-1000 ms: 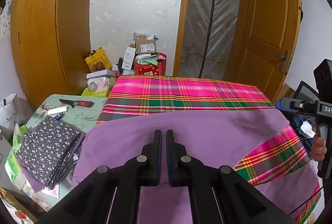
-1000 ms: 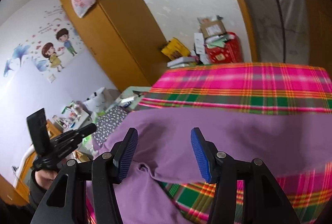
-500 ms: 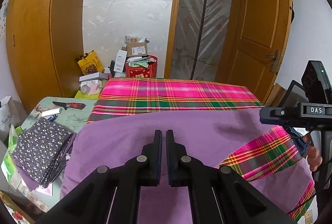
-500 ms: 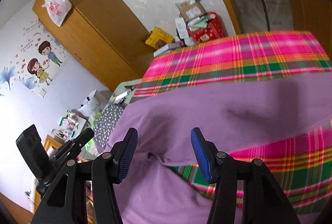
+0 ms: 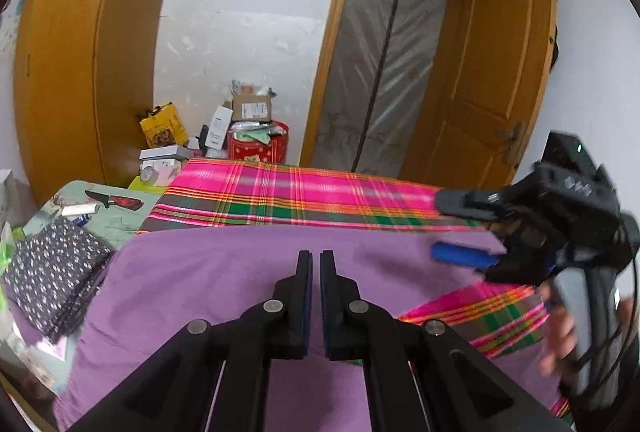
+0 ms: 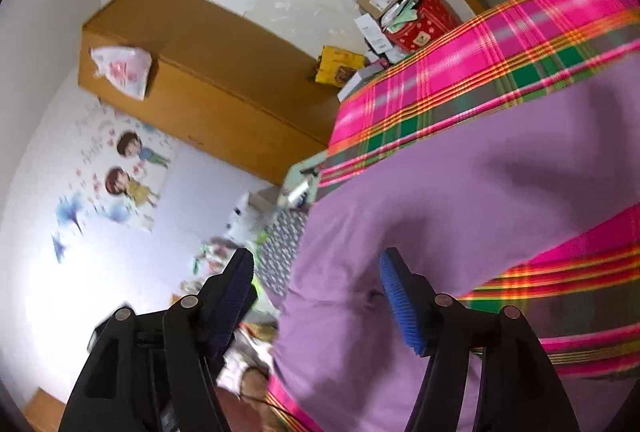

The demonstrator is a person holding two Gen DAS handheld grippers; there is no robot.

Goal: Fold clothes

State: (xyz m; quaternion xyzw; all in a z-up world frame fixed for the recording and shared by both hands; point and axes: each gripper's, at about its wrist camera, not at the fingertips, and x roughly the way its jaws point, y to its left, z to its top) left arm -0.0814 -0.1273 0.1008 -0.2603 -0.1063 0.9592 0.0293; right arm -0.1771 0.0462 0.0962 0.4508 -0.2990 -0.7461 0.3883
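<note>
The left claw (image 5: 315, 260) has its jaws nearly together, only a thin slit between them, and nothing can be seen caught in that slit. It hovers over a purple garment (image 5: 224, 272) spread flat across a pink plaid bedspread (image 5: 304, 192); whether the tips touch the cloth cannot be told.

To the right of this claw, the right claw (image 5: 464, 228) shows from the side with its jaws wide apart, one blue pad (image 5: 460, 256) above the purple cloth. The hand (image 5: 564, 336) on its handle is blurred and partly cut off at the frame edge.

To the left and a little ahead lies a folded dark flowered cloth (image 5: 52, 280), with a knife (image 5: 116, 199) on the table beyond it.

In the right wrist view the right claw (image 6: 316, 296) gapes open and empty. The picture is tilted and smeared. The purple garment (image 6: 480, 192) lies ahead and to its right; the right finger covers a small crease in it. The clutter to the lower left is too blurred to name.
</note>
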